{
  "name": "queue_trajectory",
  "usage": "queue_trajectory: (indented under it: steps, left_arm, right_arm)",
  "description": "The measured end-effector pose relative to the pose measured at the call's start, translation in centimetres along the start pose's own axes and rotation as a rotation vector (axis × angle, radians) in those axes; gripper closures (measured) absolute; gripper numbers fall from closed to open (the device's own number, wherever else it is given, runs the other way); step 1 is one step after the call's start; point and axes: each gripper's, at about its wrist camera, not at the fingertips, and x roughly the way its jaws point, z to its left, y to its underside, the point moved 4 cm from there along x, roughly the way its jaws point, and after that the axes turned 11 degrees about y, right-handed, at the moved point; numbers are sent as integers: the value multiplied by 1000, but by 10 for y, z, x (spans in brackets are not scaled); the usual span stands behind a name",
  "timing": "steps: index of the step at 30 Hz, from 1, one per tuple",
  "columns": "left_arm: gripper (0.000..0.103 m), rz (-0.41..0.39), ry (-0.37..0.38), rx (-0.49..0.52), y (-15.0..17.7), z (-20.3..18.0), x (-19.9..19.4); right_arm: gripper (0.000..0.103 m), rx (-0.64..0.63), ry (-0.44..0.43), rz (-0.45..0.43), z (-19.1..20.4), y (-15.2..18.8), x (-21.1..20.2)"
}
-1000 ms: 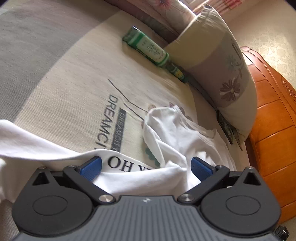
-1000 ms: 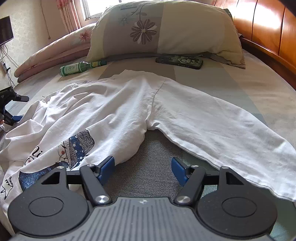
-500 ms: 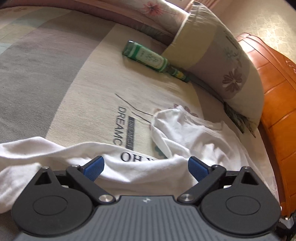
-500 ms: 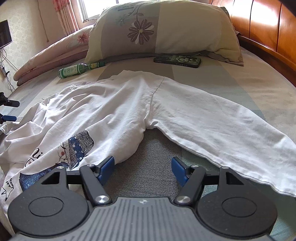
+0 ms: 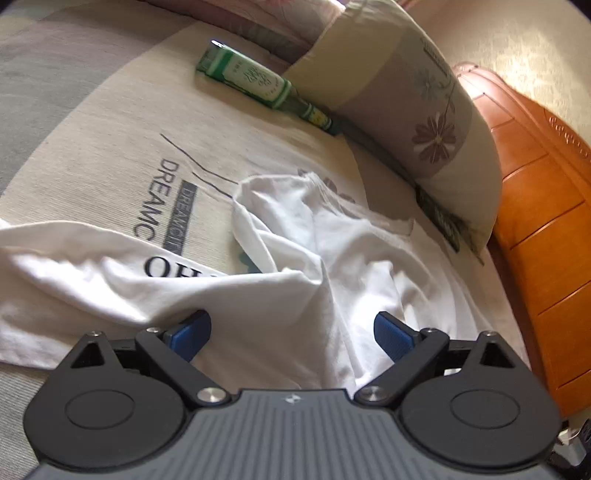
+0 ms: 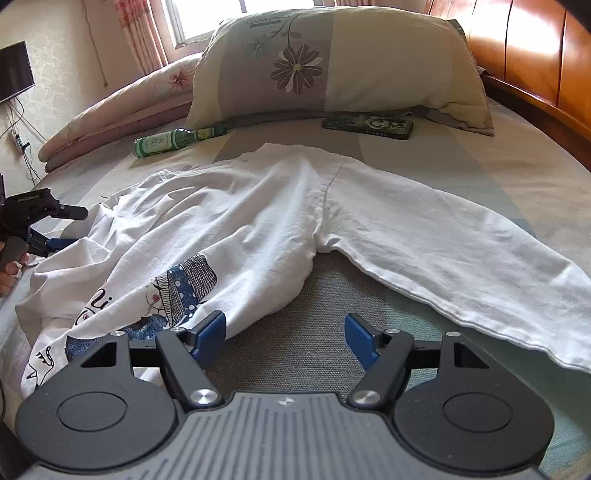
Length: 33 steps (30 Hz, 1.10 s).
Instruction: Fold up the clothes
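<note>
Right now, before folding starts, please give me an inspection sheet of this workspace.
Surface: bed sheet, striped, with printed lettering.
Job's things: white shirt lies crumpled, one sleeve spread out flat.
Clutter: green bottle lying near the pillow; phone flat in front of the pillow.
Grippers: left gripper open, its jaws have just been closing a little, shirt cloth between them, not pinched; right gripper open over bare sheet.
Cables: wall cables beyond the bed.
Surroundings: wooden headboard, curtain.

Bed (image 6: 480, 158) w/ shirt (image 6: 258, 221), bottle (image 6: 162, 142), phone? (image 6: 367, 125)
</note>
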Motion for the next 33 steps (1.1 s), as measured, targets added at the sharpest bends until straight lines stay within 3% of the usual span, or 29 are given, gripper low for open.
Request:
queue_trajectory:
  steps: [3, 8, 16, 19, 25, 29, 33]
  left_arm:
    - [16, -64, -113, -1, -7, 19, -24]
    - [26, -109, -182, -54, -10, 41, -49]
    - [25, -23, -311, 38, 5, 28, -55]
    - [18, -11, -292, 25, 11, 20, -63]
    - [16, 17, -183, 73, 33, -27, -69]
    - [13, 48, -138, 199, 57, -78, -66]
    - [11, 82, -137, 351, 86, -120, -59]
  right_arm:
    - [27, 18, 14, 15, -8, 4, 3]
    - [27, 64, 22, 28, -16, 8, 10]
    - [27, 47, 13, 16, -10, 5, 8]
    - [27, 48, -7, 19, -7, 4, 7]
    - [27, 45, -60, 27, 9, 4, 1]
    - [26, 55, -124, 43, 23, 8, -12]
    - [24, 72, -193, 74, 36, 18, -26]
